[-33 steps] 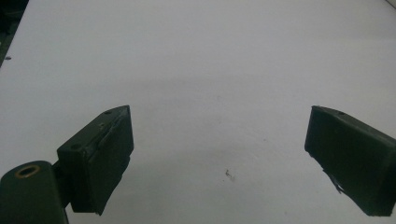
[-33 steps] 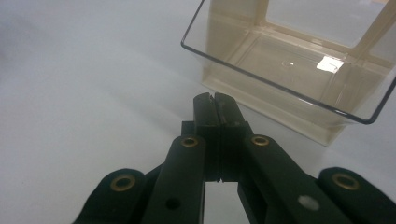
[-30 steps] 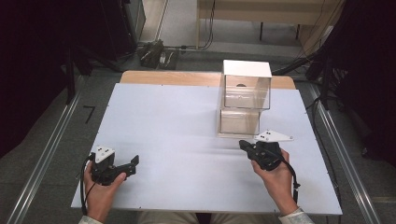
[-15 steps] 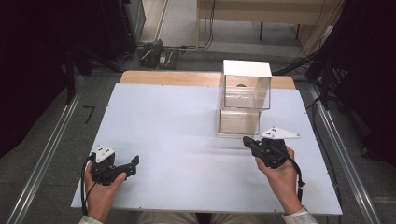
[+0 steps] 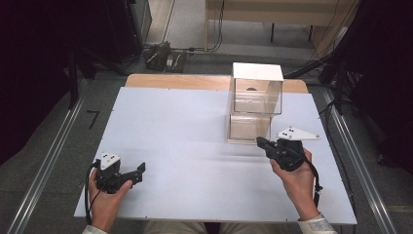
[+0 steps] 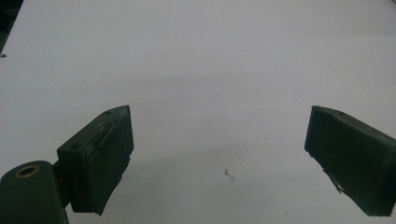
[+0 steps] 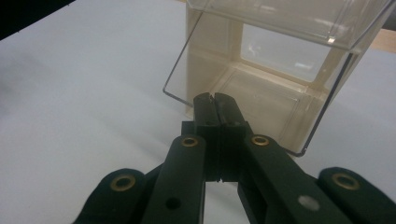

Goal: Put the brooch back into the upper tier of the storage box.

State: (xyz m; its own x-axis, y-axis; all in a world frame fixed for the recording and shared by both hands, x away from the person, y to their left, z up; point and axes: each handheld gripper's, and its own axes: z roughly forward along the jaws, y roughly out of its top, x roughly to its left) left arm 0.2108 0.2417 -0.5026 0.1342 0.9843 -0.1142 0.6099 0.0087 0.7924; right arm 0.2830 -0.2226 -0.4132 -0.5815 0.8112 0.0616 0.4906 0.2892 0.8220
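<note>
White table (image 5: pixel 195 126) with a wooden strip along the far edge, set on grey floor between two metal rails (image 5: pixel 48 165). Dark curtains at 9 and 3 o'clock; cables (image 5: pixel 160 53) and a pale bench beyond, at 12 o'clock.

At about 1 o'clock on the table: a clear two-tier box (image 5: pixel 255 107) with a white top, its cream-framed lower compartment open toward the person. Seen close in the right gripper view (image 7: pixel 280 79), with a transparent door panel hanging ahead of the lower opening.

Right claw (image 5: pixel 260 143) at 4 o'clock, held in the right hand (image 5: pixel 297 178), tip just at the box's near lower edge; grey three-cornered plate (image 5: pixel 297 133) on top. Jaws pressed flat together, nothing between them, as seen in the right gripper view (image 7: pixel 215 100). Whether touching the box, cannot tell.

Left claw (image 5: pixel 139 170) at 7 o'clock, low over the table, held in the left hand (image 5: pixel 104 195), well apart from the box. Jaws spread wide over bare table in the left gripper view (image 6: pixel 219 154), gripping nothing. Between left claw and box, only bare table.

Against half a second ago: right claw a little nearer the box's lower front. Left claw and box unchanged.
</note>
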